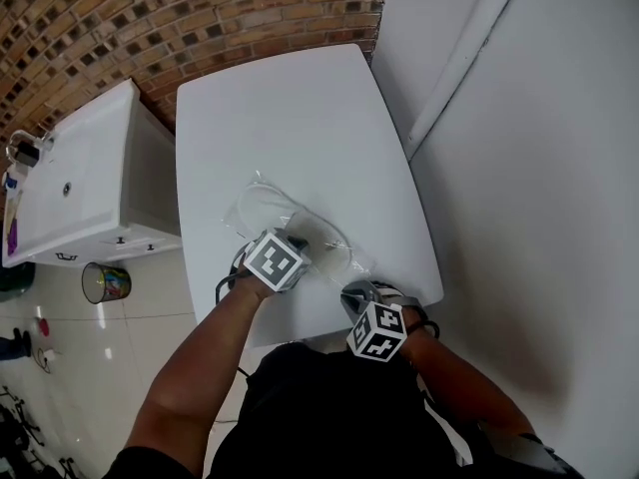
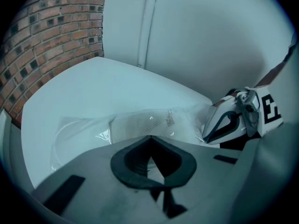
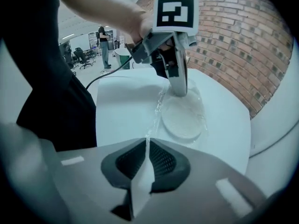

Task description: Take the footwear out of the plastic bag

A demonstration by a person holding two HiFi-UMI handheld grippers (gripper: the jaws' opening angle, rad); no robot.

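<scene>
The clear plastic bag lies flat on the white counter, down at the end closest to the person. The white flat footwear is fully inside it, sole lying flat against the counter.

The right hand-held gripper is clamped onto the near end of the bag. In the right gripper view a strip of the film is squeezed right between its pads, and from there the plastic runs in a wrinkly line up toward the footwear.

The left hand-held gripper sits a bit further up the bag with its jaws fully together. Its tips point down onto the plastic, right at the near edge of the footwear. It's hard to say whether any film is actually caught in there. The two grippers are pretty close to each other.

A brown brick wall is behind the far end of the counter, and a small waste bin stands on the floor off to the left.
</scene>
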